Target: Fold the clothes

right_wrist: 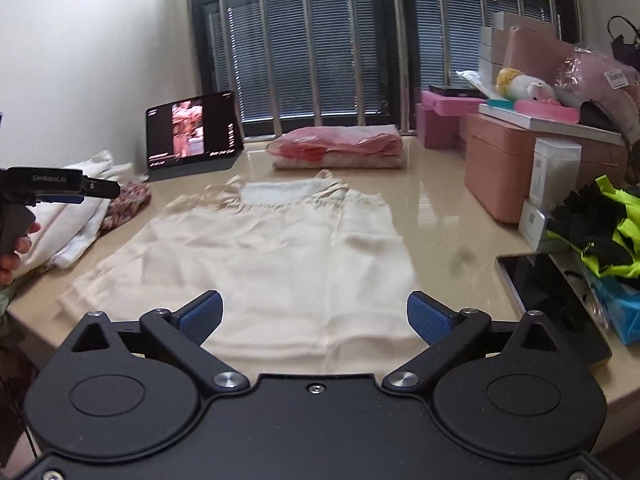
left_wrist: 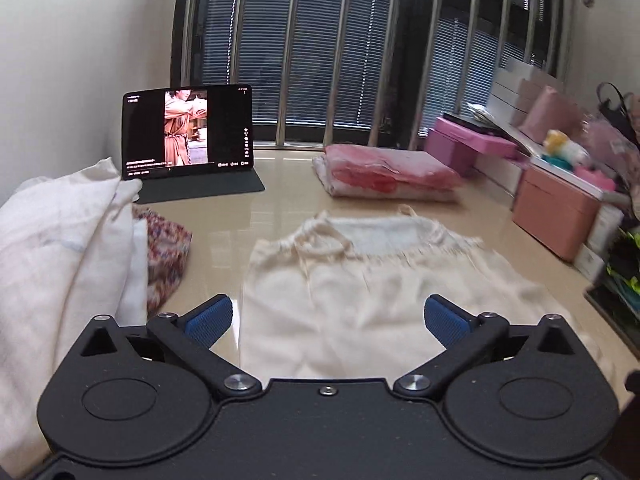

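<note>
Glossy beige table [right_wrist: 436, 208], smooth and reflective, backed by a barred window with slatted blinds [left_wrist: 320, 52]. Spread flat across the middle, a cream camisole [right_wrist: 272, 248]: thin soft cloth, lightly creased, gathered neckline and narrow straps toward the window, hem nearest the cameras. At the left edge, a rumpled heap of white cloth [left_wrist: 60, 248] with a floral piece [left_wrist: 164, 256] tucked beside it. Behind the camisole and apart from it, a folded pink and red stack [left_wrist: 384, 172], rectangular and neat. Propped at back left, a dark tablet [left_wrist: 188, 132] with lit screen. On the right, a boxy pink case [right_wrist: 496, 168]; nearer, a flat black phone [right_wrist: 548, 296]. Left gripper [left_wrist: 326, 322] spread wide, ribbed blue pads [left_wrist: 208, 320] bare, nothing between. Right gripper [right_wrist: 314, 316] likewise gaping above the hem, gripping nothing.
</note>
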Demonstrator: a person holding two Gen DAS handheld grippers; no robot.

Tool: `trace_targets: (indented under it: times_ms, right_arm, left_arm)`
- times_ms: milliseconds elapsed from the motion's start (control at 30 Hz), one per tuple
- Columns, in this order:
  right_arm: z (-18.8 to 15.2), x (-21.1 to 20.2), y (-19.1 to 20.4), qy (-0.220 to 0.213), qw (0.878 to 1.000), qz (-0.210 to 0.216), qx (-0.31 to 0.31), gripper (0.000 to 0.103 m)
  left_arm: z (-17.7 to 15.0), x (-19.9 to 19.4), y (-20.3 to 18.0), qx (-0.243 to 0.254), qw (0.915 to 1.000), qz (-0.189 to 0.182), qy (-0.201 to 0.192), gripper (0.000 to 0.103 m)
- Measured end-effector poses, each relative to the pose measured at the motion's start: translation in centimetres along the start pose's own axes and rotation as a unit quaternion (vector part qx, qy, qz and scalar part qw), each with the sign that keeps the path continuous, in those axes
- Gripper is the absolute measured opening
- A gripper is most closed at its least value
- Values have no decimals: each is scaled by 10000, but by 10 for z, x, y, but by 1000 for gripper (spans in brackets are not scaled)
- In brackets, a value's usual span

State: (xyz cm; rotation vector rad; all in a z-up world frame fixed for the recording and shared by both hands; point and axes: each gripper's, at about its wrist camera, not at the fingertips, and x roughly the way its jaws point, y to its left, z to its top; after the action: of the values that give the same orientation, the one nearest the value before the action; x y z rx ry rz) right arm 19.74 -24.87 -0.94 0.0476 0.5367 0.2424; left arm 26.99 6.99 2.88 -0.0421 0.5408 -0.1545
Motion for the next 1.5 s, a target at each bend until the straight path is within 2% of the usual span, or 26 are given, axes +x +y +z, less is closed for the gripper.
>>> trace_targets:
  times_ms: [300,467,600,700,800,1067,1333,1500]
  right_arm:
    - [-20,-42,22,-116,9999,27,-27,101]
    - [-34,-59,25,-84,10000,13,36,101]
    - [-43,-65,26,-33,10000,-47,52,101]
    - [-48,-67,25,10,9999,-61,124,101]
    - [-49,-67,23,50,9998,-70,201,101]
    - [-48,-66,24,39,9998,-67,198,101]
    - [-52,-55,21,199,9994,-108,258,101]
    - [-53,-47,19,294,9991,-135,281,101]
  left_arm:
    - [-66,-70,-12,-109,9996,202,-163,103]
    - [-103,-92,-18,-87,9993,333,-110,103]
    - [-125,-107,-18,-350,9987,372,-41,103]
    - [-133,-117,-14,-643,9975,308,17,103]
    - [-132,-126,-12,-707,9971,280,-34,103]
    - [-127,-127,-16,-690,9972,288,-38,103]
    - [-130,-119,-22,-500,9981,361,-2,103]
    - [-127,-112,-20,-554,9979,341,59,103]
